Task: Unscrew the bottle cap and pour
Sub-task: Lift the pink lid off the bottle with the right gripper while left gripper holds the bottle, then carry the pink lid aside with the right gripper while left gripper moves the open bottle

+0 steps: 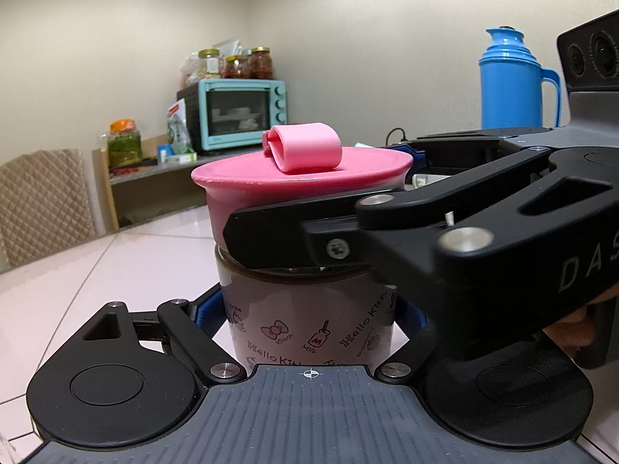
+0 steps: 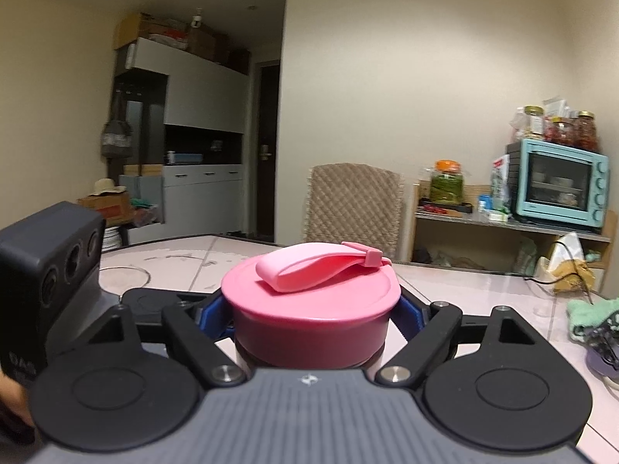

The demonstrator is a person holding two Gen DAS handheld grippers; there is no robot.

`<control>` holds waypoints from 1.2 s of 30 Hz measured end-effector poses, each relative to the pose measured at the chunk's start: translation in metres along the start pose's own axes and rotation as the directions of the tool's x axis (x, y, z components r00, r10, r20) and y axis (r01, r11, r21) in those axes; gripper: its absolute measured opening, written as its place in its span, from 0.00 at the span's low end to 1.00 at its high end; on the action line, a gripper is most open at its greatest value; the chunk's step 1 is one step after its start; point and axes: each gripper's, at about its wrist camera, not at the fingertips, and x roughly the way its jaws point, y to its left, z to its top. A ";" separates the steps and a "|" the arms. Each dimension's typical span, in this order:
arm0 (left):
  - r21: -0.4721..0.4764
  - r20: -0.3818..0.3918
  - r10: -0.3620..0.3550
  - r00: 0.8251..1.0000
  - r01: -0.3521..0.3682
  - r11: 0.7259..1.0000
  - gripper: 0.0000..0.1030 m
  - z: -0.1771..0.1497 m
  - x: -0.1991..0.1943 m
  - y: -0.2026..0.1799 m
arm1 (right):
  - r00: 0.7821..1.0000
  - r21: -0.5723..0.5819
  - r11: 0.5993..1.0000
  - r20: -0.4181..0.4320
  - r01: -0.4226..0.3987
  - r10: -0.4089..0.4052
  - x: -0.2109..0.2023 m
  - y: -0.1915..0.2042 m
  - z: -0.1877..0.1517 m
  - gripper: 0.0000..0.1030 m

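A Hello Kitty bottle with dark liquid stands upright on the pale pink table. Its pink cap with a folded pink strap sits on top. My left gripper is shut on the bottle's body, blue pads on both sides. My right gripper is shut on the pink cap; the strap lies across the cap. In the left wrist view the right gripper's black finger crosses the cap's lower edge.
A blue thermos stands at the back right. A teal toaster oven with jars on top sits on a side shelf. A quilted chair stands at the table's far side. A green cloth lies at right.
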 end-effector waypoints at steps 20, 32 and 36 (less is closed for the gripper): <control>0.009 0.003 0.029 1.000 -0.029 1.000 0.88 0.000 0.005 -0.001 | 0.989 0.025 0.997 0.126 -0.077 0.074 -0.021 -0.015 0.021 0.82; -0.008 0.000 0.069 0.998 -0.069 0.998 0.87 0.000 0.006 -0.001 | 0.988 0.067 0.996 0.135 0.060 -0.068 -0.033 -0.035 0.033 0.83; -0.013 -0.003 0.089 0.996 -0.089 0.996 0.87 0.001 0.006 -0.001 | 0.986 0.085 0.990 0.114 0.115 -0.124 -0.035 -0.045 0.024 0.83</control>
